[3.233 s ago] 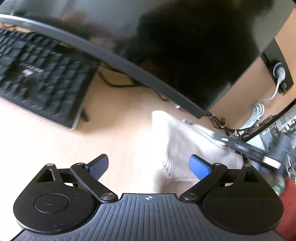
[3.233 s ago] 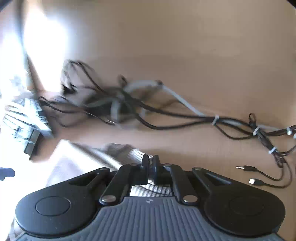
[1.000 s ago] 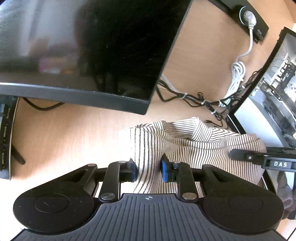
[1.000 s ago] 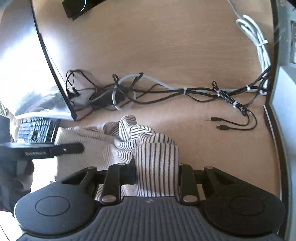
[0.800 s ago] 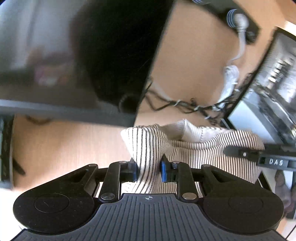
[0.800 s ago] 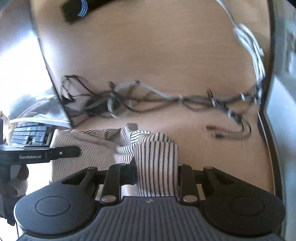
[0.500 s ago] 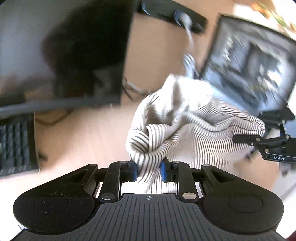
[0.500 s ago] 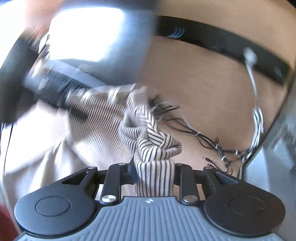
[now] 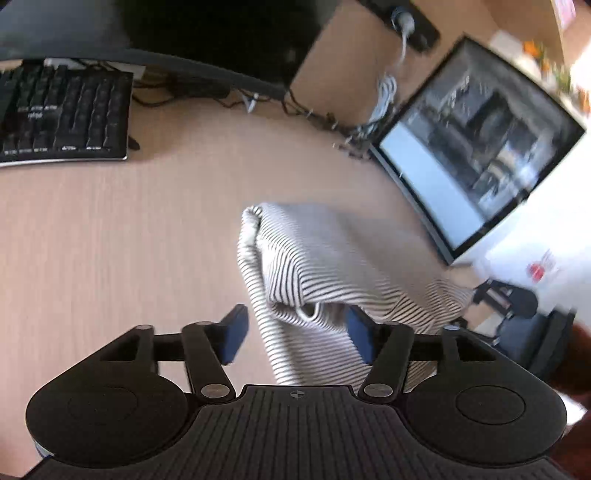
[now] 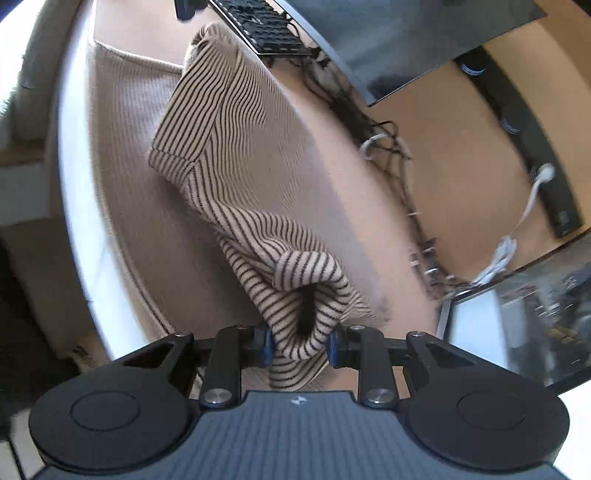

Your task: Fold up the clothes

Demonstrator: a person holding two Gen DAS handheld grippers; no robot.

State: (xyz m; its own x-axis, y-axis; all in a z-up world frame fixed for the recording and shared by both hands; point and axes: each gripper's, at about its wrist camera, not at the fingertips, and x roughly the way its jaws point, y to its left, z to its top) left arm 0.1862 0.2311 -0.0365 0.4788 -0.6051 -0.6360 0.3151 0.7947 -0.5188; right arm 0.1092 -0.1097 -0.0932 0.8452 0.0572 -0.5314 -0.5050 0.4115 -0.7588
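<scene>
A cream garment with thin dark stripes lies doubled over on the light wooden desk. My left gripper is open, and its blue pads stand wide apart on either side of the garment's near fold without pinching it. In the right wrist view the same garment stretches from the keyboard side toward me. My right gripper is shut on a rolled, bunched end of it. That gripper also shows as a blurred dark shape at the garment's far right corner.
A black keyboard and a large dark monitor stand at the back left. A second screen stands at the right. Tangled cables and a power strip lie behind the garment. The desk's front edge runs beside it.
Both grippers lifted the garment and swung it forward, away from the cables. My left gripper has opened and let go; the right one still holds its end.
</scene>
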